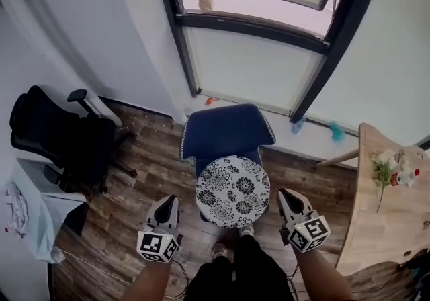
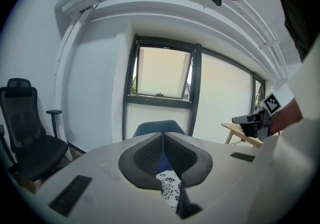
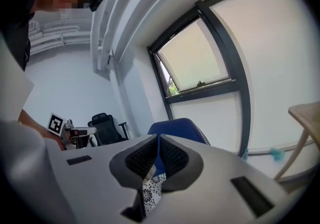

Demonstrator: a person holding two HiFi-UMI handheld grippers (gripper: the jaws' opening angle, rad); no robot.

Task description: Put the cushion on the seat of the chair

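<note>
A round white cushion with a black flower print (image 1: pixel 232 191) lies flat on the seat of a blue chair (image 1: pixel 225 129) that stands in front of the window. My left gripper (image 1: pixel 168 203) hovers just left of the cushion and my right gripper (image 1: pixel 287 197) just right of it, neither touching it. Both are shut with nothing between the jaws. In the left gripper view the closed left gripper (image 2: pixel 162 138) lets a strip of the cushion (image 2: pixel 169 188) show below the tips. The right gripper (image 3: pixel 157 141) likewise frames a sliver of cushion (image 3: pixel 151 188) and the blue chair back (image 3: pixel 177 127).
A black office chair (image 1: pixel 62 137) stands at the left beside a white-covered object (image 1: pixel 28 216). A wooden table (image 1: pixel 383 216) with a flower sprig and a small bottle is at the right. The window wall (image 1: pixel 255 58) is behind the chair. The person's legs (image 1: pixel 235 266) are close to its front.
</note>
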